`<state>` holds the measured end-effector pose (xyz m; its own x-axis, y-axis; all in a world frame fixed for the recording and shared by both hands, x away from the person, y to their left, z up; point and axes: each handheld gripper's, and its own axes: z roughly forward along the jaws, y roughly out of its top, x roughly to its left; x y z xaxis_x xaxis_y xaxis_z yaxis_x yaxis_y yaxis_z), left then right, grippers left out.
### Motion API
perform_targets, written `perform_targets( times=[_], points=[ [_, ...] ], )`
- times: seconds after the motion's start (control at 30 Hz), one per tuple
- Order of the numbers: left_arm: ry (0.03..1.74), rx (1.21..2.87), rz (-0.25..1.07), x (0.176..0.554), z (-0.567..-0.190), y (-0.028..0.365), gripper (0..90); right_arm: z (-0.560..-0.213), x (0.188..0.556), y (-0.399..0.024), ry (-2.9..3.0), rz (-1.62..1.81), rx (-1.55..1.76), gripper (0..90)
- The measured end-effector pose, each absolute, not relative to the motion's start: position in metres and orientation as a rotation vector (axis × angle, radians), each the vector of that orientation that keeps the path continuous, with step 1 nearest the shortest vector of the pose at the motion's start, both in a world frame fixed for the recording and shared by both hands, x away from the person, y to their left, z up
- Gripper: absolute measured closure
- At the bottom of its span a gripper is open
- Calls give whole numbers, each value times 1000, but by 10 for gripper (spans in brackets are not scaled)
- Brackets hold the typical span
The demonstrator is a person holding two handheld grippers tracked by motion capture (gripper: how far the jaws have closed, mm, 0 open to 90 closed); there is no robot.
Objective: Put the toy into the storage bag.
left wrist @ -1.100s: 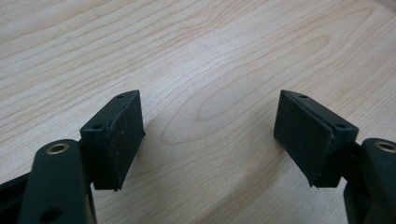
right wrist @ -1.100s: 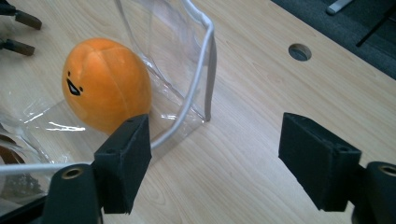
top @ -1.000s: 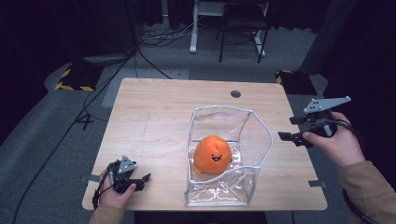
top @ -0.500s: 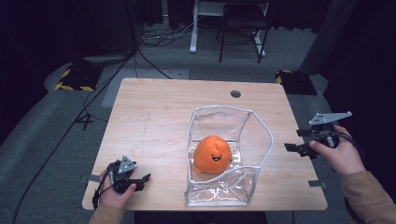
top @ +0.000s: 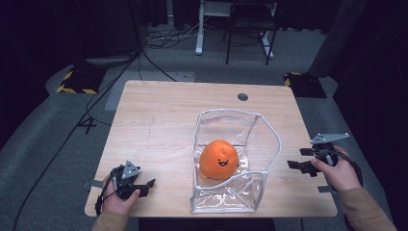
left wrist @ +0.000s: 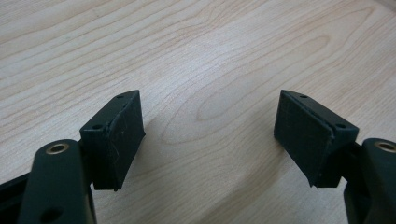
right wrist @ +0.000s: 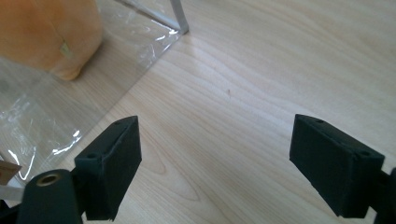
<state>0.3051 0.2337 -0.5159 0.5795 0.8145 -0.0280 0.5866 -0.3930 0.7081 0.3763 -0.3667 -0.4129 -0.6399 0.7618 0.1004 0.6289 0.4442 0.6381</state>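
The orange plush toy (top: 219, 159) sits inside the clear plastic bag (top: 262, 139) near the front edge of the worktop (top: 159, 120), while the right hand-held gripper (top: 299, 159), jaws apart and empty, has just been opening beside the bag at the right edge, and the left hand-held gripper (top: 144, 185) rests apart and empty at the front left corner.
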Motion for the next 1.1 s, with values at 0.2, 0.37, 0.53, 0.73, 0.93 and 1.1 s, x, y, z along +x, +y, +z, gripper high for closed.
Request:
perform_targets(
  times=[0.2, 0.37, 0.53, 0.73, 0.93, 1.1],
  points=[
    [1111, 2123, 426, 305, -516, 234, 245, -437, 372, -368, 2492, 975, 1251, 173],
    [1110, 2123, 426, 305, -516, 234, 245, -455, 368, -369, 2475, 992, 1265, 173],
    [1111, 2123, 426, 305, -516, 234, 245, -471, 363, -369, 2456, 1006, 1275, 173],
    [1111, 2123, 426, 305, -516, 234, 246, -489, 356, -368, 2449, 1011, 1295, 175],
    [1111, 2123, 426, 305, -516, 234, 245, -498, 349, -364, 2397, 1022, 1262, 170],
    [1111, 2123, 426, 305, -516, 234, 246, -504, 345, -360, 2338, 1008, 1222, 152]
  ],
)
